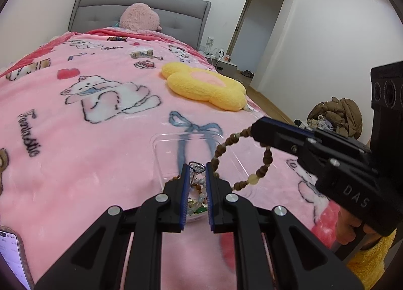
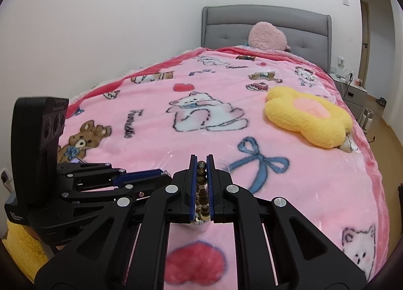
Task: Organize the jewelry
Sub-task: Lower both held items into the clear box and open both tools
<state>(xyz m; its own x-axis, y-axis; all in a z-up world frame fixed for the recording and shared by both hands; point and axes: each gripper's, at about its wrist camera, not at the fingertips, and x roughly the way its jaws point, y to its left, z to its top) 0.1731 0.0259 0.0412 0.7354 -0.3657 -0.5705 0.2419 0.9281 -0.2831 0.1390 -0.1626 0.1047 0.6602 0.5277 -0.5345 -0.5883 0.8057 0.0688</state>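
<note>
Both our tongs clamp one wooden bead bracelet [image 1: 241, 161] above the clear tray [image 1: 161, 153].
Pulling the left tongs [image 1: 197, 171] and right tongs [image 2: 201, 164] apart could snap its cord.

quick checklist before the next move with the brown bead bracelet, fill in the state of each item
1. Right gripper shut on the brown wooden bead bracelet: ok, beads sit clamped between its blue pads.
2. Left gripper shut on the same bracelet: cannot tell; its jaws look nearly closed, and the loop runs past its right finger.
3. Clear plastic tray on the pink cartoon blanket, below the bracelet: ok.
4. Room in the tray's far half: ok, it looks bare.
5. Pile of mixed beaded jewelry at the tray's near end, clear of the bracelet: cannot tell, the left gripper hides much of it.
</note>
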